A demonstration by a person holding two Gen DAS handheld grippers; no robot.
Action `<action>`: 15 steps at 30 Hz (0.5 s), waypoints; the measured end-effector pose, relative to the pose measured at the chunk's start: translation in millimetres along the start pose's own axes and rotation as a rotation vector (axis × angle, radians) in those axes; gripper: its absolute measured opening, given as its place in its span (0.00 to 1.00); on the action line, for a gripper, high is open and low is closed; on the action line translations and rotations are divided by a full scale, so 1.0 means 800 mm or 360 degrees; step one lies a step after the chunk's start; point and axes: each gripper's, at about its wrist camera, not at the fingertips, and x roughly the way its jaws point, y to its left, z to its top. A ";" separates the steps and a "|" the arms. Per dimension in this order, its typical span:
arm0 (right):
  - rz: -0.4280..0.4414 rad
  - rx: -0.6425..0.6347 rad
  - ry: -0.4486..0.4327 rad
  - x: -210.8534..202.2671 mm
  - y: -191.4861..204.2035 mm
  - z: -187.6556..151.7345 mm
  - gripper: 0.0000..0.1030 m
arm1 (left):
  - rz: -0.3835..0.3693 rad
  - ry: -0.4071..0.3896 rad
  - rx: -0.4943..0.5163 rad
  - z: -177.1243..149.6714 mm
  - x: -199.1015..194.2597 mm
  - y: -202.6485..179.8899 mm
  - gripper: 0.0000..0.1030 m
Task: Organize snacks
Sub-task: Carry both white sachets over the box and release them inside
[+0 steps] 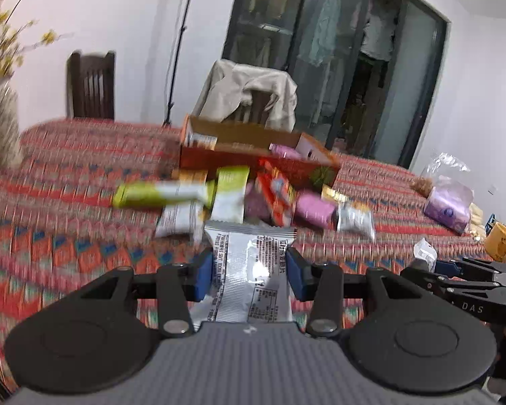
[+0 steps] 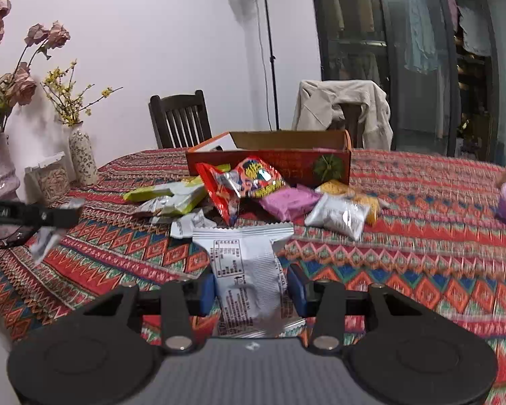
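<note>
Grippers hold packets; pile fronts box.

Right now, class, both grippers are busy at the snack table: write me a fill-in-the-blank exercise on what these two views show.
1. Each gripper, left gripper and right gripper, holds a ____ snack packet.
2. The loose snacks lie in front of an open ____ box.
3. The tablecloth shows a ____ pattern.
4. A beige jacket hangs over a ____.

Missing words: silver; orange; zigzag; chair
</note>
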 end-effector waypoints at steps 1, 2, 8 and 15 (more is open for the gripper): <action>0.0006 -0.0020 -0.0011 0.002 -0.002 0.008 0.42 | -0.0014 -0.0029 0.0023 0.016 0.004 0.001 0.44; 0.0019 -0.0045 -0.0030 0.005 -0.005 0.021 0.42 | -0.0027 -0.0063 0.0046 0.035 0.010 0.001 0.44; 0.0103 -0.0082 -0.0142 0.042 -0.042 0.134 0.42 | -0.0103 -0.0155 0.0143 0.161 0.086 0.008 0.44; 0.0234 0.0175 0.0035 0.201 -0.112 0.293 0.42 | 0.0000 -0.0001 0.0099 0.275 0.290 0.030 0.44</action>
